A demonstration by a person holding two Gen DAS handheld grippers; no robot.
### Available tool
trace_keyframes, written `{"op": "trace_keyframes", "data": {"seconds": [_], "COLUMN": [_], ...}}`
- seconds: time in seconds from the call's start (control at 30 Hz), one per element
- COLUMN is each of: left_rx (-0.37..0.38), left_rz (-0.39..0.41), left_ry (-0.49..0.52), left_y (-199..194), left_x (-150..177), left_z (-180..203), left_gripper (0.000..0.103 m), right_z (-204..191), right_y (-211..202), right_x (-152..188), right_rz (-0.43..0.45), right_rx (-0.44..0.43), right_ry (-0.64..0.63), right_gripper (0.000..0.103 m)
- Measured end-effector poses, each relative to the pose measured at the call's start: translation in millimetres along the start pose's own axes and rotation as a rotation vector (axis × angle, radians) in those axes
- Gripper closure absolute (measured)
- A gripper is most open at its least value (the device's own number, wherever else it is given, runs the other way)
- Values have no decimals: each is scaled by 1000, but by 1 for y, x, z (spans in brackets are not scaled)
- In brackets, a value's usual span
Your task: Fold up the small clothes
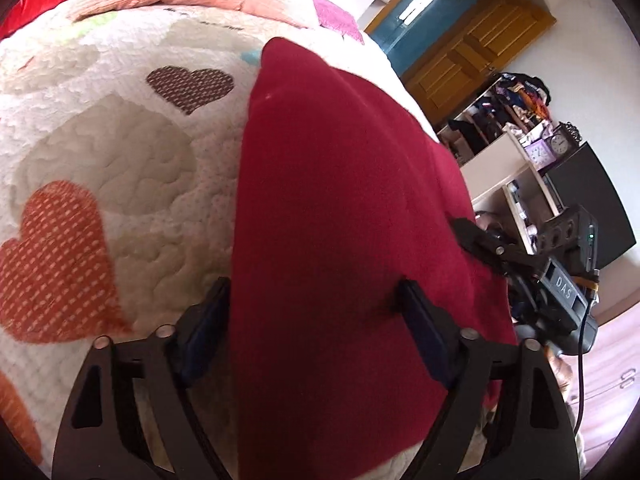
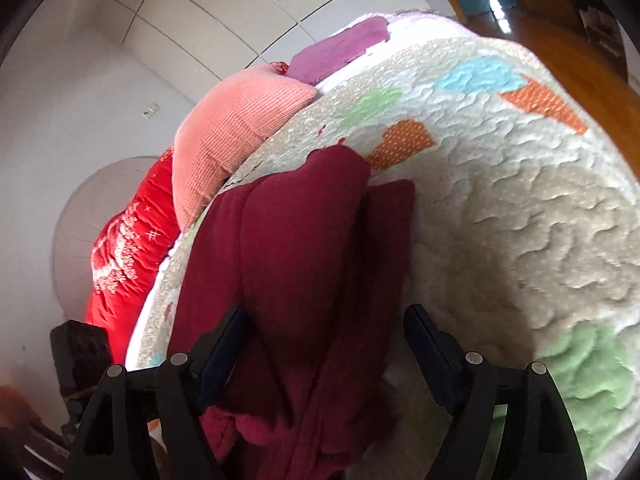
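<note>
**Both tongs open over the red cloth**

Your left tongs (image 1: 316, 320) stand wide open. The dark red cloth (image 1: 340, 200) runs between the fingers, but the pads do not press on it, so it holds nothing. Your right tongs (image 2: 326, 336) stand open too. The cloth lies between those fingers as well, closer to the left one, and it is not pinched.

The cloth lies on the quilt (image 1: 100, 140), the white one with hearts, on top of the bed. From the right camera you see it folded in long layers, with a bunched bit at the near end, close to the bed's edge.

What could go wrong, I think:
- The near end sits by the edge. If you bump it, the cloth may slide off the bed.
- The layers are loose. If you grab only the top one, the fold may fall open.
- A pad might catch the quilt with the cloth and pull both up.
- Your two tongs are near each other. They could knock together.

The count: one red cloth, two tongs, one quilt. There is one pink pillow (image 2: 236, 124), one bright red blanket (image 2: 128, 236) and one purple thing (image 2: 340, 48) at the far end.
</note>
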State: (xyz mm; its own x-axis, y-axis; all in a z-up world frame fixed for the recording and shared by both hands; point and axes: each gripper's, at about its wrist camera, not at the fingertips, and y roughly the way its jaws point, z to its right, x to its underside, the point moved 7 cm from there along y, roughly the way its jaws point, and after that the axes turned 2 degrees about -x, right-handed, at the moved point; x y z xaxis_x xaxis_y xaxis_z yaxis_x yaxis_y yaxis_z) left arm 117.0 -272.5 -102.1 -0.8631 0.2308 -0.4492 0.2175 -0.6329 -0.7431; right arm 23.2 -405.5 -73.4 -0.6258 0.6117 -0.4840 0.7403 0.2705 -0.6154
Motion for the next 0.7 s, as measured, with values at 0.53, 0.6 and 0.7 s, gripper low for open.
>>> {"op": "trace_keyframes", "data": {"seconds": [0.53, 0.6, 0.7], "left_rx": [-150, -201, -242], "left_rz": [66, 25, 78], "left_ry": [77, 64, 76], "left_y": [-119, -116, -132], "left_x": [82, 103, 114], "left_z": [-7, -20, -23], "left_gripper": [41, 41, 41], "right_z": [-101, -94, -98], "right_y": [-19, -21, -51], "right_x": [91, 98, 87], "right_rz": [-146, -147, -40], "right_rx": [-43, 36, 33], "right_ry": [-199, -208, -207], "right_gripper": [60, 56, 56]}}
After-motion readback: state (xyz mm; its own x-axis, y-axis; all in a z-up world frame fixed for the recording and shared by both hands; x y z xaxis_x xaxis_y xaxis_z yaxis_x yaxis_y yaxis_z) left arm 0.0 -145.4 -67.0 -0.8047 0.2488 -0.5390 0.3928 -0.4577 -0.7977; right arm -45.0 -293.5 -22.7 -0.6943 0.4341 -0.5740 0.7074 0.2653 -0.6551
